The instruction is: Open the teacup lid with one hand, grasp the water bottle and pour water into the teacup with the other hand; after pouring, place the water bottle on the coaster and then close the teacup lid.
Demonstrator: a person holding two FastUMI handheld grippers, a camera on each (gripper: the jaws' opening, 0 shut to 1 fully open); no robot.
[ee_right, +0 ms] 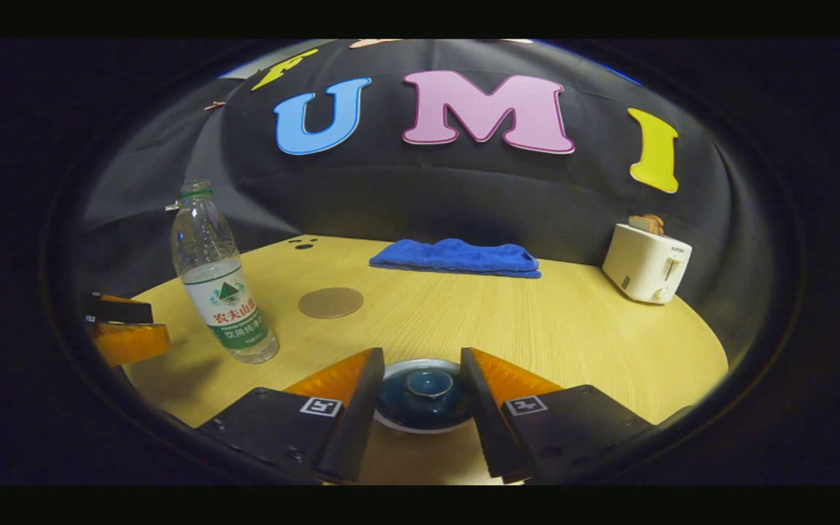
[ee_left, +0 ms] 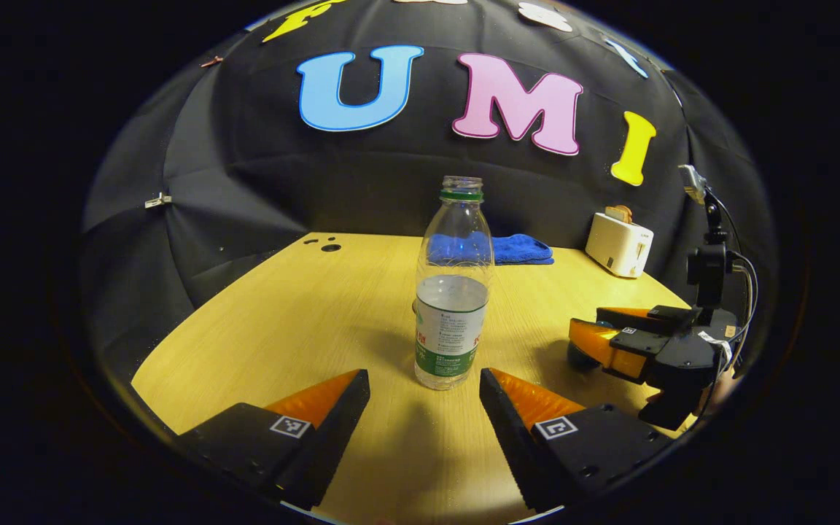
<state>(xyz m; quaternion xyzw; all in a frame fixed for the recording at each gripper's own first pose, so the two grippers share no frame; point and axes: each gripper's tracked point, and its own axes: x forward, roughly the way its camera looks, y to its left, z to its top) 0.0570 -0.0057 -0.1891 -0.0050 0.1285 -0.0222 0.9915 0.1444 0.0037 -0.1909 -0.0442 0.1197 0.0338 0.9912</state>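
Note:
An uncapped clear water bottle (ee_left: 454, 292), about half full, stands upright on the wooden table. My left gripper (ee_left: 425, 380) is open just in front of it, a finger on each side of its base, not touching. In the right gripper view the bottle (ee_right: 219, 284) stands at the left, with the left gripper's orange fingers (ee_right: 128, 341) beside it. The teacup's dark blue lid (ee_right: 426, 394), with its round knob, sits low between the fingers of my open right gripper (ee_right: 420, 359). A round brown coaster (ee_right: 330, 302) lies beyond the bottle. The right gripper (ee_left: 609, 343) hovers at the table's right.
A folded blue towel (ee_right: 456, 257) lies at the back of the table (ee_right: 573, 328). A white toaster (ee_right: 646, 270) with a slice of bread in it stands at the back right. Small dark holes (ee_right: 303, 245) mark the far left of the tabletop.

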